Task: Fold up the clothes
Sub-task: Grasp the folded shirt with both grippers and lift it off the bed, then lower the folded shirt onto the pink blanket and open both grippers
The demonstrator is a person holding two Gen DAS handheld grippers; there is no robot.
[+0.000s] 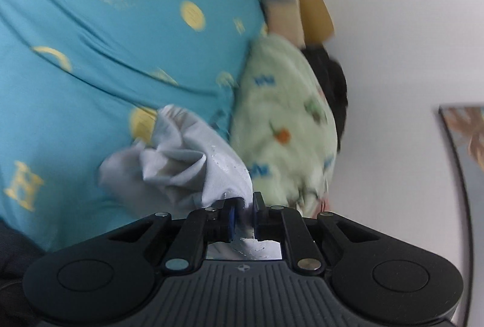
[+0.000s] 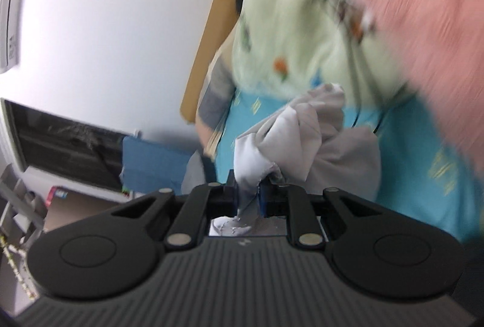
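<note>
White garment (image 1: 178, 163) between gripper (image 1: 244, 207) jaws.

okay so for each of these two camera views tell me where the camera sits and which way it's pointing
Left wrist: sits on the left hand-held gripper, facing forward along its fingers at the white garment it clamps, over the turquoise bedsheet.
Right wrist: sits on the right hand-held gripper, facing the same white garment, with a pink fabric alongside.
Shared: garment, bedsheet, pale green printed blanket.
</note>
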